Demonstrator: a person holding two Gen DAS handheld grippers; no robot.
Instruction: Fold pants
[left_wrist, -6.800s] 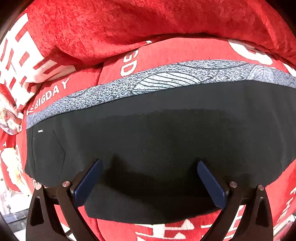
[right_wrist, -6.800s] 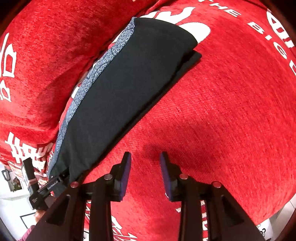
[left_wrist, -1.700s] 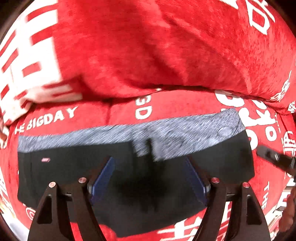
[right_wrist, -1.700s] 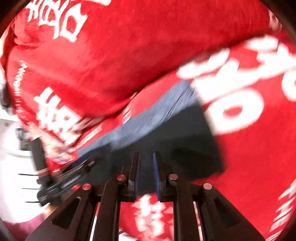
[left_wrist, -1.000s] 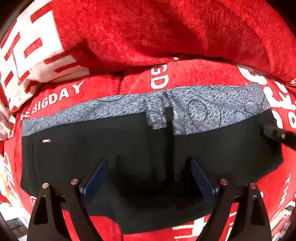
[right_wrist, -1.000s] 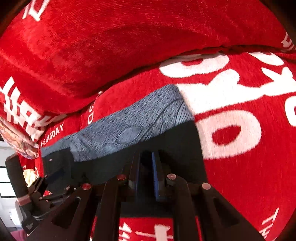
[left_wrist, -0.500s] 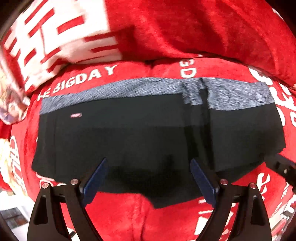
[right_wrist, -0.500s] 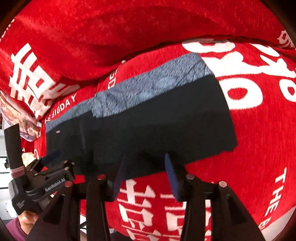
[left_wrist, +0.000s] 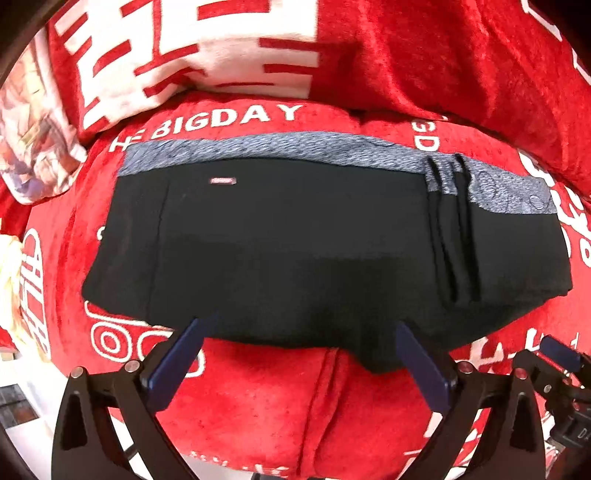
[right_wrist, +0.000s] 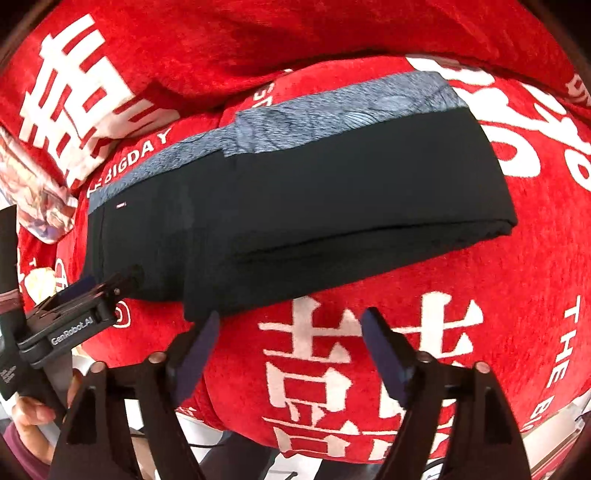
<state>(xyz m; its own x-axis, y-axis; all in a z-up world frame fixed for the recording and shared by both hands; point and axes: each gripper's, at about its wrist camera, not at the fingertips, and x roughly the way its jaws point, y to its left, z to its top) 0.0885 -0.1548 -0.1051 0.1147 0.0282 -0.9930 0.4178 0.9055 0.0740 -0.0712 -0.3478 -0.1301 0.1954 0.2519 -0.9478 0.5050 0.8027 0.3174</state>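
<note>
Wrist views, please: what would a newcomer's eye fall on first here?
Bright red cushions with bold white lettering fill both views. Across the middle lies a pair of black pants with a grey patterned waistband along the far edge. Both the left gripper and right gripper are opening, nothing between them.

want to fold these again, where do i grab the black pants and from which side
Pinch the right-hand folded end of the black pants with the right gripper, whose jaws are opening and empty, coming from the near edge. The stacked layers there show an open seam to catch.
</note>
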